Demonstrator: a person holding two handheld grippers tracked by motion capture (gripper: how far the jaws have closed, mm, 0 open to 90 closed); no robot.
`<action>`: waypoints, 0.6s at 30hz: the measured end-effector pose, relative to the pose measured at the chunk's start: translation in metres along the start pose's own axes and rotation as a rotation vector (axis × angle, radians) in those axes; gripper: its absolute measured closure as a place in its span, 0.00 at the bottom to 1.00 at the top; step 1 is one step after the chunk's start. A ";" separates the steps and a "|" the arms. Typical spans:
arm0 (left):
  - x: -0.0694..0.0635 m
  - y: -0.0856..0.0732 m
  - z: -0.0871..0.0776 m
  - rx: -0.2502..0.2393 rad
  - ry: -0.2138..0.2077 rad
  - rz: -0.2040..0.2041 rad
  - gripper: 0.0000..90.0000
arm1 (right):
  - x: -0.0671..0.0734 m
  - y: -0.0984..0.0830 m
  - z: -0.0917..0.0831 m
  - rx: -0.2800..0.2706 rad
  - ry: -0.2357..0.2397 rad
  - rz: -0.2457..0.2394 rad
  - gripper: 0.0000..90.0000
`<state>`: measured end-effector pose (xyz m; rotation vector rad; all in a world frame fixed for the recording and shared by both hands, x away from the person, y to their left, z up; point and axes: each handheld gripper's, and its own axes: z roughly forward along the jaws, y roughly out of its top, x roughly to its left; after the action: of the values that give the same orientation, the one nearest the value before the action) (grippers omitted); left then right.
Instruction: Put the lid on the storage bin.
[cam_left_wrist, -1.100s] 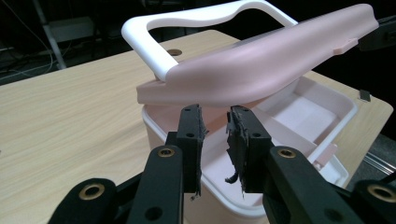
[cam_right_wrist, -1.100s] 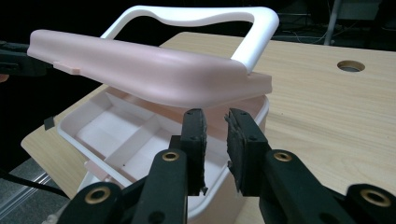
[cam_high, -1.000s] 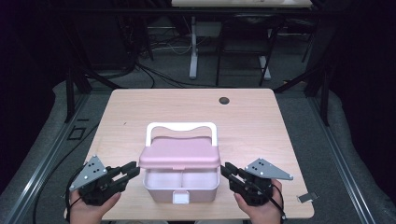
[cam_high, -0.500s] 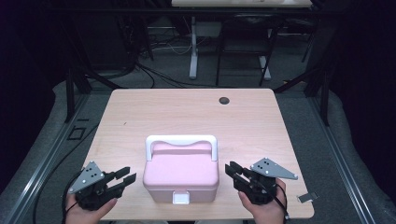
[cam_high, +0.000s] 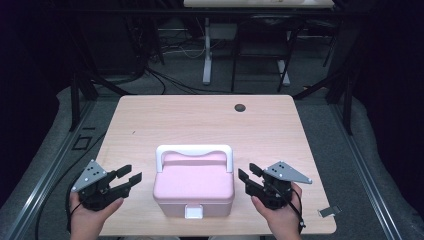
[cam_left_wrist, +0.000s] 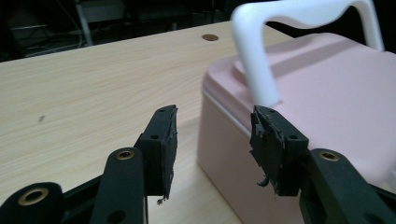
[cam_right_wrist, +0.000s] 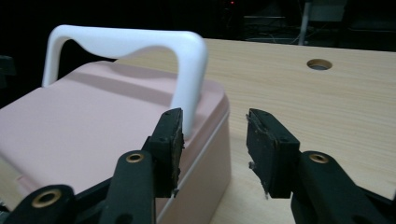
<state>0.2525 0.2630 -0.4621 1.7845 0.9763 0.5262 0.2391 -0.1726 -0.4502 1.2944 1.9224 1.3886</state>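
Closing of a pink box, late stage. The left gripper (cam_high: 127, 179) sits at 9 o'clock of the box (cam_high: 194, 186), its jaws released and bare, apart from the box's side; in the left gripper view the pads (cam_left_wrist: 164, 147) frame only table (cam_left_wrist: 84, 98) and the box's near wall. These jaws have just been opening, with nothing between them. The box stands near the front edge of the table, at its middle, lid down and seated flush on the base, white handle (cam_high: 194, 151) standing up at the lid's far edge, white latch (cam_high: 194, 212) at 6 o'clock on the front wall. The right gripper (cam_high: 248, 178) sits at 3 o'clock of the box, jaws likewise released and bare, just clear of the wall; they too have just been opening.

Judged from this layout, the lid closing is done; whether the latch is fastened cannot be told, and that may be the one step left.

Against the frame a second before: the lid then stood raised, with the divided interior showing and both grippers at its sides; now it lies shut, and both grippers stand off, the left drawn farther out toward 9 o'clock.
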 end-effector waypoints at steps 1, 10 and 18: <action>0.002 0.000 0.001 0.000 0.006 -0.009 0.56 | -0.002 0.000 0.002 0.004 -0.007 -0.001 0.60; 0.026 -0.005 0.013 0.003 0.050 -0.064 0.53 | -0.026 -0.006 0.018 -0.006 -0.075 0.046 0.55; 0.038 -0.024 0.015 0.012 0.078 -0.086 0.53 | -0.044 -0.023 0.022 -0.037 -0.134 0.046 0.51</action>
<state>0.2764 0.2901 -0.4928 1.7355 1.1072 0.5398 0.2665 -0.2011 -0.4864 1.3854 1.7817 1.3177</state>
